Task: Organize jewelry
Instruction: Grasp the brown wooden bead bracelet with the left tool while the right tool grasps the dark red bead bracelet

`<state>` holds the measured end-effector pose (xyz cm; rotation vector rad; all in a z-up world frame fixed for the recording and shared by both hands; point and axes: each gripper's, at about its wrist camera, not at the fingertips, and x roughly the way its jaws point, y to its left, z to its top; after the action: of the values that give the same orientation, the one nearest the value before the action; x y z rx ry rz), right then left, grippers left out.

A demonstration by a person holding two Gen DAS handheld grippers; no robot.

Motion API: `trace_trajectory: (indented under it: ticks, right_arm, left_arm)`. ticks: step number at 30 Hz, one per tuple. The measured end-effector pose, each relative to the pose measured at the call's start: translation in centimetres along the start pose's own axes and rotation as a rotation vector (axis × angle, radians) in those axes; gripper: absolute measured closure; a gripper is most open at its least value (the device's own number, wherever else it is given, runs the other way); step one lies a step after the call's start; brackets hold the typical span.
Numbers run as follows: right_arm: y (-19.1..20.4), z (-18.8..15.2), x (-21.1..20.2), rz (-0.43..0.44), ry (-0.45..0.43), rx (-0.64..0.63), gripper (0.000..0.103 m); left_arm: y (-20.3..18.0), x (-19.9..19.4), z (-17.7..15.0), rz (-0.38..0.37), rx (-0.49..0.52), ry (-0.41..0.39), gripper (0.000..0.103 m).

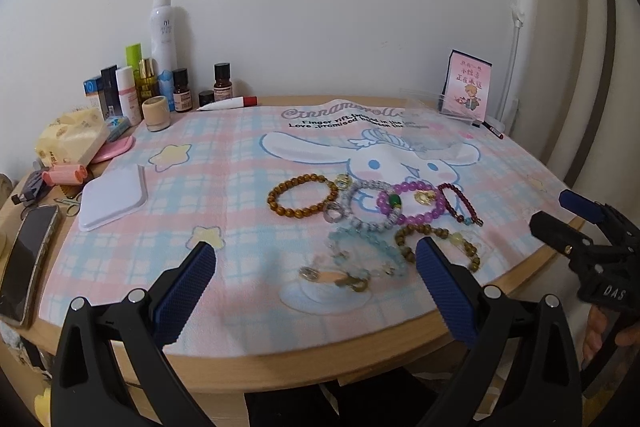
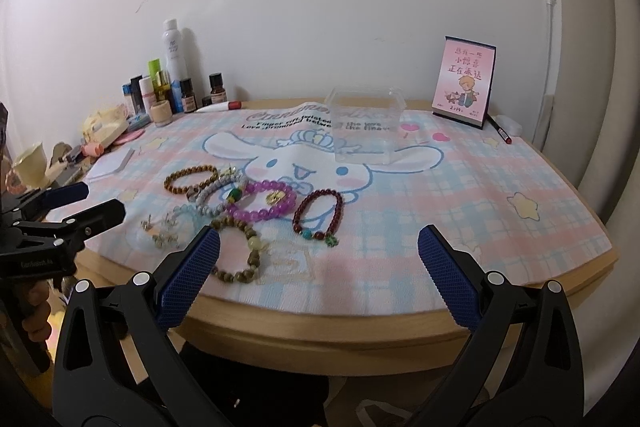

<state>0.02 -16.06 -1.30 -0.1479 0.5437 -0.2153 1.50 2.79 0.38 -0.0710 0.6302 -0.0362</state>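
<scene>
Several bead bracelets lie clustered on the pink and blue cloth: an amber one (image 1: 303,195) (image 2: 191,179), a purple one (image 1: 412,202) (image 2: 262,201), a dark red one (image 1: 460,203) (image 2: 318,213), an olive one (image 1: 438,245) (image 2: 240,251) and a pale blue one (image 1: 366,253). Small earrings (image 2: 160,231) lie at the near left of the pile. A clear plastic box (image 2: 364,125) (image 1: 434,127) stands behind the pile. My left gripper (image 1: 316,281) is open and empty just in front of the pile. My right gripper (image 2: 320,267) is open and empty above the table's near edge.
Cosmetic bottles (image 1: 164,55) (image 2: 174,59) line the back left by the wall. A white lid (image 1: 112,199), a phone (image 1: 28,263) and tissues (image 1: 72,137) lie at the left. A pink card stand (image 2: 464,81) (image 1: 466,85) and a red pen (image 2: 502,133) are at the back right.
</scene>
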Motion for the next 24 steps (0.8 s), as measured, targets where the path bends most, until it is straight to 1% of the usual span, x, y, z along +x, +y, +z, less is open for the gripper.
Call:
trace_trajectory:
  ticks: [3,4,5,6,7,9,12,14,15,16,18,19,21,24]
  right_arm:
    - [-0.6,0.7,0.6,0.009,0.001,0.012,0.008]
    - [-0.9,0.9,0.9,0.019,0.008,0.023,0.012]
    - [-1.3,1.2,1.3,0.04,0.019,0.042,0.017]
    - [-1.5,1.5,1.6,0.052,0.03,0.053,0.026]
    - [-1.7,1.7,2.1,0.062,0.043,0.064,0.03]
    - [-2.1,2.2,3.2,0.08,0.076,0.074,0.031]
    - [-2.0,2.7,4.4,0.081,0.108,0.036,0.038]
    - [-1.7,2.9,5.4,0.072,0.136,-0.001,0.04]
    - [-1.5,3.0,5.8,0.071,0.154,-0.016,0.043]
    - [-1.5,3.0,6.3,0.068,0.169,-0.027,0.047]
    - [-1.2,3.0,7.1,0.061,0.199,-0.052,0.049]
    - [-1.1,3.0,7.4,0.058,0.204,-0.059,0.049]
    - [-1.3,3.1,8.0,0.057,0.221,-0.066,0.049]
    - [-1.7,3.2,8.9,0.07,0.246,-0.054,0.056]
  left_arm:
    - [1.3,0.7,1.0,-0.01,0.008,0.026,0.005]
    - [1.6,1.0,1.4,-0.013,0.013,0.034,0.005]
    - [1.9,1.4,1.9,-0.011,0.03,0.045,0.008]
    - [2.1,1.7,2.1,-0.005,0.042,0.055,0.011]
    - [2.2,2.0,2.5,-0.003,0.056,0.066,0.018]
    - [2.6,2.9,3.2,-0.008,0.074,0.092,0.022]
    - [2.9,4.6,4.1,-0.002,0.105,0.136,0.027]
    - [3.0,5.9,4.4,-0.016,0.128,0.177,0.035]
    - [3.1,6.5,4.6,-0.025,0.133,0.199,0.038]
    - [3.0,7.0,4.6,-0.027,0.136,0.214,0.042]
    - [3.1,8.2,4.8,-0.01,0.15,0.253,0.051]
    - [3.2,8.5,4.9,-0.003,0.151,0.261,0.053]
    - [3.3,9.3,5.1,0.006,0.153,0.284,0.053]
    - [3.2,10.4,5.2,0.012,0.164,0.32,0.056]
